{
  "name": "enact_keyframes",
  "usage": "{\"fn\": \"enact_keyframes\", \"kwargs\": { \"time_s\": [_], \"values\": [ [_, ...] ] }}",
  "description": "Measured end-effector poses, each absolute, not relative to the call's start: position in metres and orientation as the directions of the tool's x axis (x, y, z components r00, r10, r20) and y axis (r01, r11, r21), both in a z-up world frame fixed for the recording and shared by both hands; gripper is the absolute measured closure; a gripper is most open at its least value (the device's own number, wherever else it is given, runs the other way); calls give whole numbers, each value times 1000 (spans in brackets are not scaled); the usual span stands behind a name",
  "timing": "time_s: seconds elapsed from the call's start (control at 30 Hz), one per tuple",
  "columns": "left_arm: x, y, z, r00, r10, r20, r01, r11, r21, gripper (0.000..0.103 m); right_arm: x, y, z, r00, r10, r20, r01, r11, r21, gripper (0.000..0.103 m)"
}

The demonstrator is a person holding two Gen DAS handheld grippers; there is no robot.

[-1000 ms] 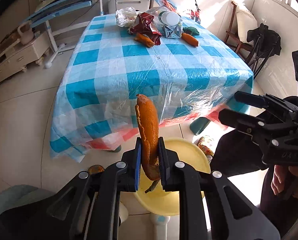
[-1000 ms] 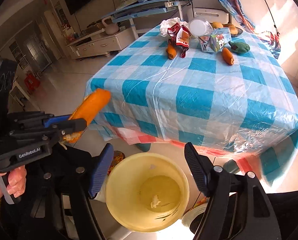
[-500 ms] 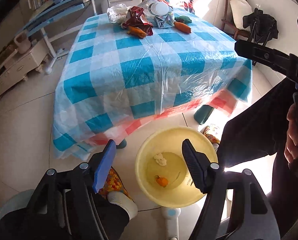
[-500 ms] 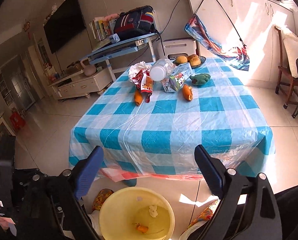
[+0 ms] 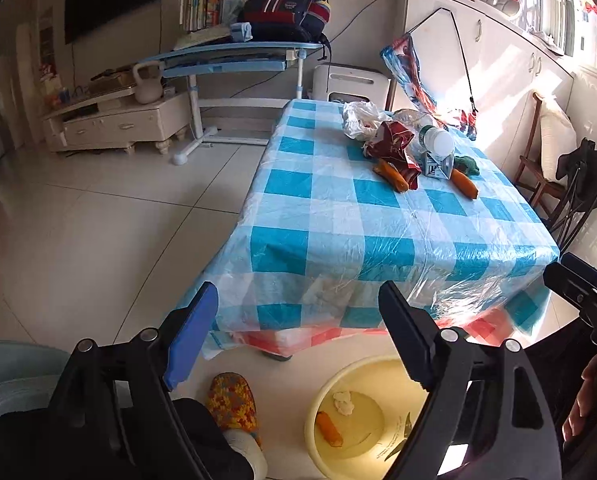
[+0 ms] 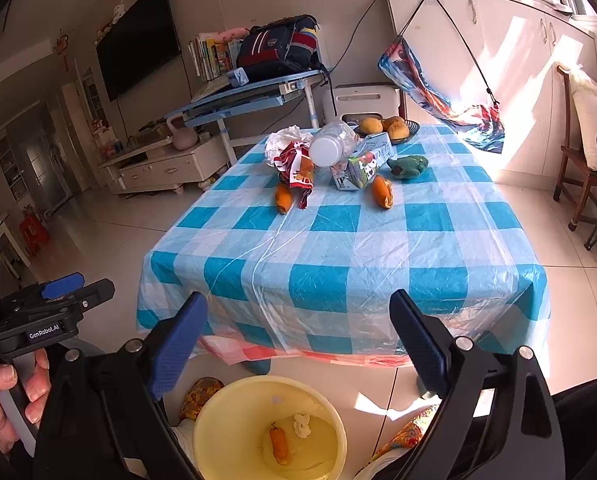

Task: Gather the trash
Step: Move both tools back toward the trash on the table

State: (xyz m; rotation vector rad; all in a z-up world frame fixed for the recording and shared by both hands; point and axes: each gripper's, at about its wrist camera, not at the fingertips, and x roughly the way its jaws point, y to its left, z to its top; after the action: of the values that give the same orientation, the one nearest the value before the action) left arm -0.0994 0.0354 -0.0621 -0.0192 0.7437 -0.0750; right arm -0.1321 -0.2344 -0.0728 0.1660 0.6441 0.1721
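My left gripper (image 5: 298, 300) hangs over the floor before the table, jaws opening, nothing between them. Below it stands a yellow bin (image 5: 378, 376) holding an orange peel (image 5: 328, 428) and a white scrap (image 5: 343, 402). My right gripper (image 6: 298, 304) is open and empty above the same bin (image 6: 218, 404). At the far end of the checked table (image 6: 338, 280) lie two orange peels (image 6: 283, 198) (image 6: 381, 192), a red wrapper (image 6: 296, 164), a plastic bottle (image 6: 330, 144), a carton (image 6: 362, 166) and a white bag (image 6: 284, 140).
A green toy (image 6: 408, 166) and a bowl of fruit (image 6: 390, 126) sit behind the trash. A patterned slipper (image 5: 230, 400) is beside the bin. A wooden chair (image 6: 582, 176) stands right of the table, a blue desk (image 5: 234, 60) behind it.
The left gripper let go of the orange peel, which now lies in the yellow bin. Its jaws spread wide, and both views tilted up towards the table.
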Motion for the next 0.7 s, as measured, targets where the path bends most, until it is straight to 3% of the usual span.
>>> {"fn": "enact_keyframes", "kwargs": {
  "time_s": [0.33,0.7],
  "values": [
    [-97,36,-48,773,-133,-620,77,990,-116,24,-136,-226,-54,829,192,-525,-141,981,136,15],
    [-65,11,-33,763,-196,-616,152,981,-124,24,-114,-243,-43,831,191,-523,-134,980,145,15]
  ]
}}
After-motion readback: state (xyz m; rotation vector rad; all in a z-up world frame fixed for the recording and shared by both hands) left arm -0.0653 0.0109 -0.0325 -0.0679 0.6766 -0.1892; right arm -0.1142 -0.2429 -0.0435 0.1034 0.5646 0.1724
